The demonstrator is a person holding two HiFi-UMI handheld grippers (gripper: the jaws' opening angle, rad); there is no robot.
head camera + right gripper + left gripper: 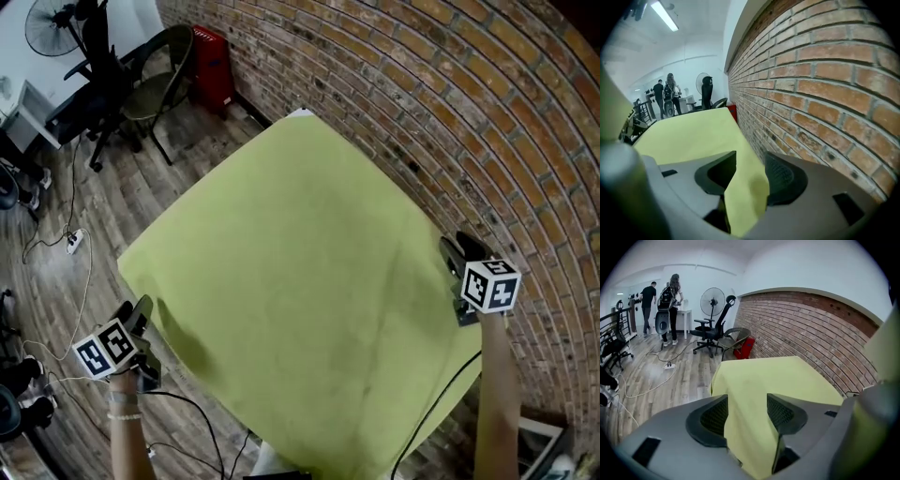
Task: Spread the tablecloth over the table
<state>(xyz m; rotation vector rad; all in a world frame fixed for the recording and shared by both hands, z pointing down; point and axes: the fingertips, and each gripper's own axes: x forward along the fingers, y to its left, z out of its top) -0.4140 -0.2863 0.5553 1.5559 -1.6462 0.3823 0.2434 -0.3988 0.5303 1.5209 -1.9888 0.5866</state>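
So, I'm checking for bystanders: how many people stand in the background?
2. One person in a dark top stands at the room's far end; a second person stands just right of them. More may be hidden out of view.

Yellow-green tablecloth (300,272) spread flat; edges hanging; faint creases

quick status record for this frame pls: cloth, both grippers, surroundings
tablecloth: yellow-green, spread over the table
left gripper: jaws apart, cloth edge between them, not clamped
right gripper: jaws apart, cloth edge between them, not clamped
brick wall: close along the cloth's right side
background: fan, office chair, wood floor
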